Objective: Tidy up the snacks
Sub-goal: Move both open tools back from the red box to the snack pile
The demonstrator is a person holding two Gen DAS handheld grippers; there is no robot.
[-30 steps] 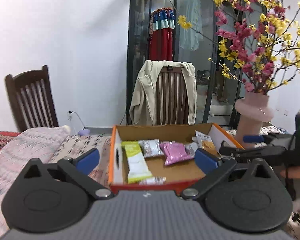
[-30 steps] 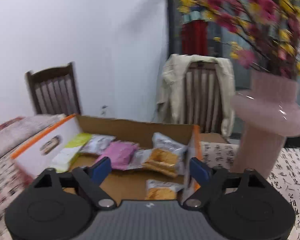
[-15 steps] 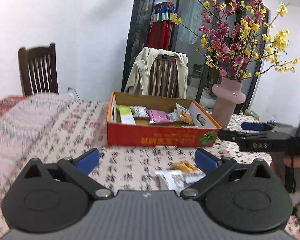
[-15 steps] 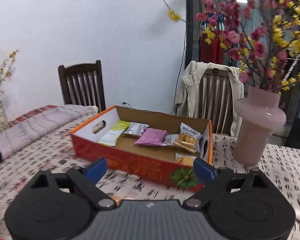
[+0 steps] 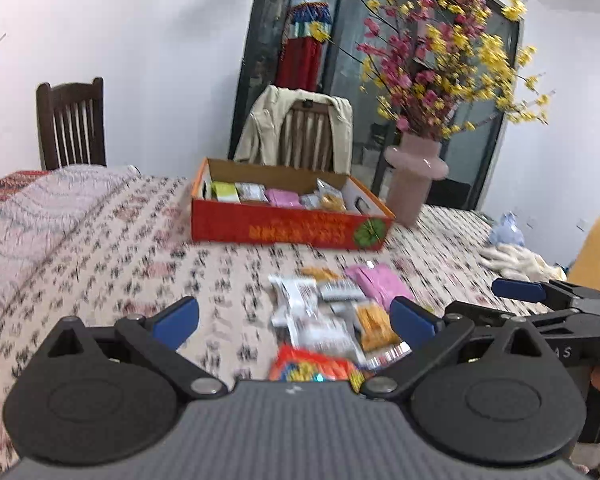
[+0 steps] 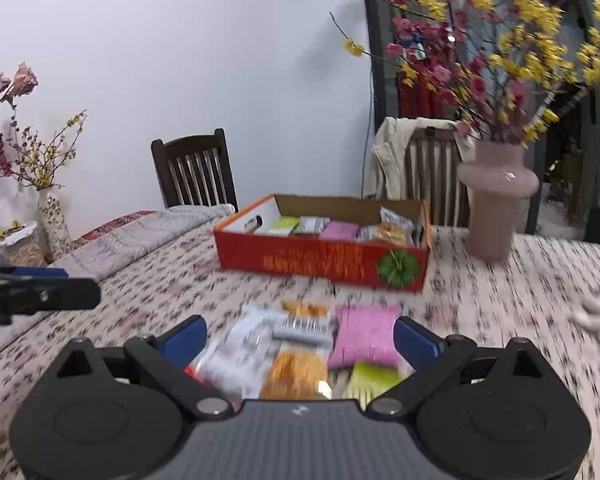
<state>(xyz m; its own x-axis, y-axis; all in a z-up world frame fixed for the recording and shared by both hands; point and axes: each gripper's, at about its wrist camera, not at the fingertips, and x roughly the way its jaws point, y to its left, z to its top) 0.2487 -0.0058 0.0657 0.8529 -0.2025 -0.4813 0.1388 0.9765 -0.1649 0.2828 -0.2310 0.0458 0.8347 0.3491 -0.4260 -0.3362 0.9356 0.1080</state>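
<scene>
Both grippers sit back from the red box [image 6: 324,258] now; a second ago they were right over its open top. Right gripper [image 6: 298,338]: jaws opening, nearly at full spread, nothing between the pads. Left gripper [image 5: 296,316]: jaws wide apart, empty as well.

Red box stands toward the far side of the patterned tablecloth [image 5: 100,240], just beside the pink vase [image 6: 496,200]. Inside it, a row of packets: a green one, a silvery one, a pink one, orange ones at the vase end.

Loose snack pile [image 6: 312,344] lies on the cloth on my side of the box, well apart from it and now directly under my right gripper. I make out a pink packet [image 6: 366,338], white wrappers, orange crackers [image 6: 296,368] and a green bar; edges are blurred.

Reading: the last drop into the box looks finished, and I am lined up for the next pick. Several packets are still outside the box, so the job is perhaps half done. They overlap, so taking one alone will need care.
</scene>
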